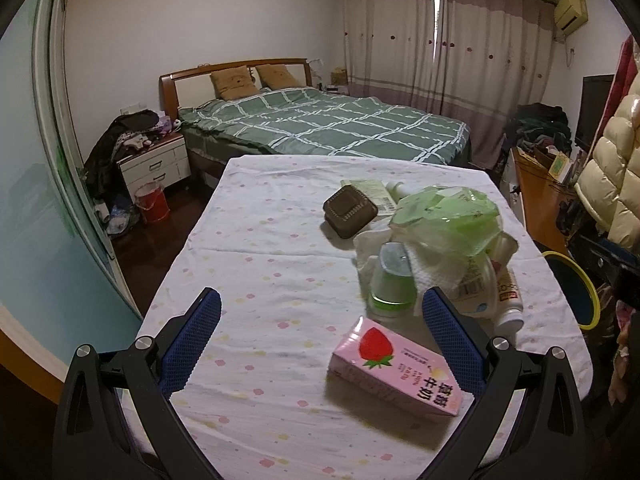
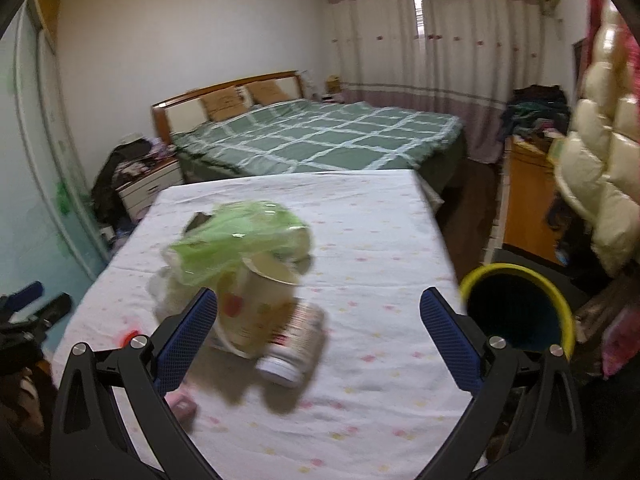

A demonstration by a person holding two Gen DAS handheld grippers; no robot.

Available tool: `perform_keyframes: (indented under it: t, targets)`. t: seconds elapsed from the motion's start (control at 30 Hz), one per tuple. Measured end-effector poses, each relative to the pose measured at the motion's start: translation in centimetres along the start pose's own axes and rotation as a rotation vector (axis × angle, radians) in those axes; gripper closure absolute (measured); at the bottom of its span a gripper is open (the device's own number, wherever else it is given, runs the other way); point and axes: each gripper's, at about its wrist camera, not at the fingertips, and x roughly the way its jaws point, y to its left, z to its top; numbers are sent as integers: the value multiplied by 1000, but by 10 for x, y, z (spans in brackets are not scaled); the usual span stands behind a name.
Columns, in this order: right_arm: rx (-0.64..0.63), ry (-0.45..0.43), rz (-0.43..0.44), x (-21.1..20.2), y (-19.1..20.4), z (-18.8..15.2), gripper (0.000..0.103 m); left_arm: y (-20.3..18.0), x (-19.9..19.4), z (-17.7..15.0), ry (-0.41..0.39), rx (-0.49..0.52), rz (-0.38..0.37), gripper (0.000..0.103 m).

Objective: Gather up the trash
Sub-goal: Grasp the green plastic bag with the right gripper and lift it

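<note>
A pile of trash lies on the table's flowered cloth (image 1: 248, 240): a pink strawberry milk carton (image 1: 394, 368), a clear cup with a green bottom (image 1: 394, 286), a crumpled green plastic bag (image 1: 444, 216), white bottles (image 1: 508, 292), a dark brown tray (image 1: 350, 210). My left gripper (image 1: 320, 324) is open above the cloth, the carton lying between its fingers. In the right wrist view my right gripper (image 2: 318, 320) is open, with a paper cup (image 2: 256, 304) and a lying bottle (image 2: 294, 340) beside its left finger, under the green bag (image 2: 240, 236). A yellow-rimmed bin (image 2: 516, 308) stands by the table's right edge.
A bed (image 1: 320, 124) with a green checked cover stands beyond the table. A nightstand (image 1: 156, 164) piled with clothes and a red bucket (image 1: 152, 202) are at the left. A wooden desk (image 1: 540, 196), hanging puffy coat (image 1: 616, 176) and bin (image 1: 576, 288) crowd the right.
</note>
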Motion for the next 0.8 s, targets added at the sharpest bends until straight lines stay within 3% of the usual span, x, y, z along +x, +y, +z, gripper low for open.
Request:
perform_keyframes:
  t: [0.13,0.3,0.43,0.57,0.67,0.73,0.8]
  targets:
    - [-5,31,56,31,20,16,6,8,11,-2,22,-13,0,4]
    - [30,65,46,68,25,36,8,17,22,-1,29,-18,14,4]
    - [53,114,26,99,25,50,23,22,33,4,28,-18,20,4]
    - [74,179,23,127,17,59,30,21,43,8,35,-6,18,4]
    - [104,228,59,144,9,59,45,18,50,11,39,4,11,4]
    - [133,265,97,154,2,58,75,16,55,13,41,9,8,4]
    - [158,271,122,156,-4,56,83,16,59,14,42,9,2,4]
